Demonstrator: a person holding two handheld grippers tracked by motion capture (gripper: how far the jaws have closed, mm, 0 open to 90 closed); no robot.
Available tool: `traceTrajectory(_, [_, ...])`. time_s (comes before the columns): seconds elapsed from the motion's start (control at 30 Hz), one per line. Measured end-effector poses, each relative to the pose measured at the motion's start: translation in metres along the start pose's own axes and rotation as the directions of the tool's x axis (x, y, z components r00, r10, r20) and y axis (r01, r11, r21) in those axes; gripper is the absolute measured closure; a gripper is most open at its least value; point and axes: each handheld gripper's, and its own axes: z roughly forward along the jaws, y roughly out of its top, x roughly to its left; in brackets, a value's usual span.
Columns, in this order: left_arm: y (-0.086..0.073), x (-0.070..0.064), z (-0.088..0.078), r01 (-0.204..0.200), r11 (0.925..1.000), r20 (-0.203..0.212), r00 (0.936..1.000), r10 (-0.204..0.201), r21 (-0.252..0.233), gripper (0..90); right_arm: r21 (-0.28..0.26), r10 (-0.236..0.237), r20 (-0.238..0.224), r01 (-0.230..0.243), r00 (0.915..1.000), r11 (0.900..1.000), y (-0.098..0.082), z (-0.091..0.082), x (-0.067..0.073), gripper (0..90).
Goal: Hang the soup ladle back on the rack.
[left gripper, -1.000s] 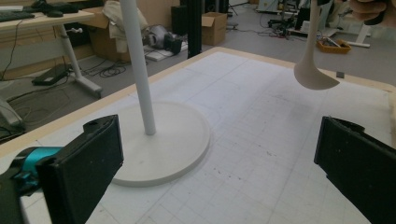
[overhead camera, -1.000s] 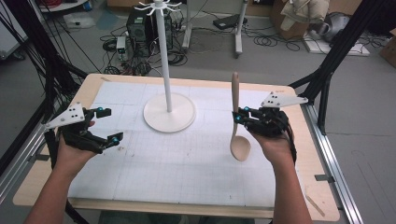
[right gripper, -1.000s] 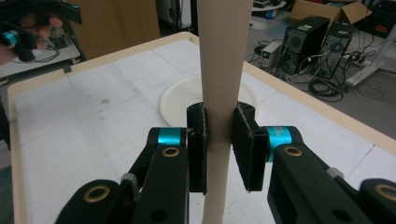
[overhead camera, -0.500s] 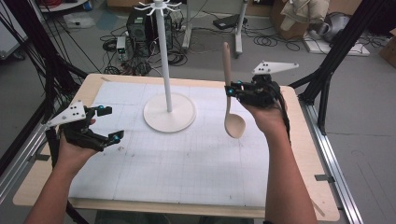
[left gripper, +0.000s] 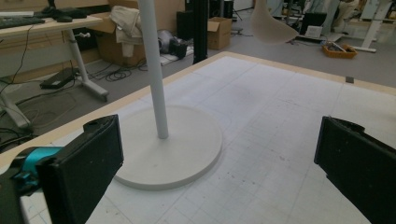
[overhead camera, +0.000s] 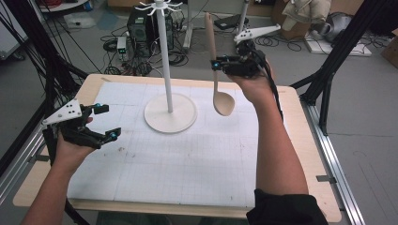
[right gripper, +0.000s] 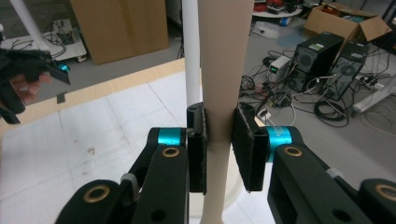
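A wooden spoon (overhead camera: 217, 79) hangs upright in the air, bowl down, to the right of the white hook stand (overhead camera: 165, 70). My right gripper (overhead camera: 218, 64) is shut on its handle about midway; in the right gripper view both pads press the handle (right gripper: 223, 70), with the stand's pole (right gripper: 190, 51) just behind. The spoon's bowl (left gripper: 271, 28) shows at the top of the left gripper view. My left gripper (overhead camera: 107, 123) is open above the mat at the left, nothing between its jaws, facing the stand's round base (left gripper: 173, 149).
A white gridded mat (overhead camera: 187, 154) covers the wooden table (overhead camera: 307, 154). Black frame legs (overhead camera: 328, 70) stand at the table's right and left sides. Computers, cables and boxes lie on the floor beyond the far edge.
My right gripper has lifted the spoon higher and carried it away from me and left, toward the stand's top. The left gripper has stayed in place.
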Motion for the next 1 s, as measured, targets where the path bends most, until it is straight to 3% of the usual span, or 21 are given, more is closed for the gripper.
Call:
traceTrajectory(0.33, [0.0, 0.0, 0.002, -0.001, 1.0, 0.005, 1.0, 0.001, 0.001, 1.7, 0.044, -0.032, -0.009, 0.032, 0.9994, 0.999, 0.03, 0.023, 0.001, 77.1])
traceTrajectory(0.7, [-0.002, 0.004, -0.005, 0.001, 1.0, -0.006, 1.0, -0.001, -0.004, 1.7, 0.078, -0.05, -0.025, 0.052, 0.9984, 0.996, 0.041, 0.045, 0.002, 77.1])
traceTrajectory(1.0, [-0.003, 0.004, -0.007, -0.001, 1.0, -0.007, 1.0, 0.001, -0.004, 1.7, 0.107, -0.052, -0.022, 0.054, 0.9984, 0.993, 0.04, 0.053, 0.004, 77.1])
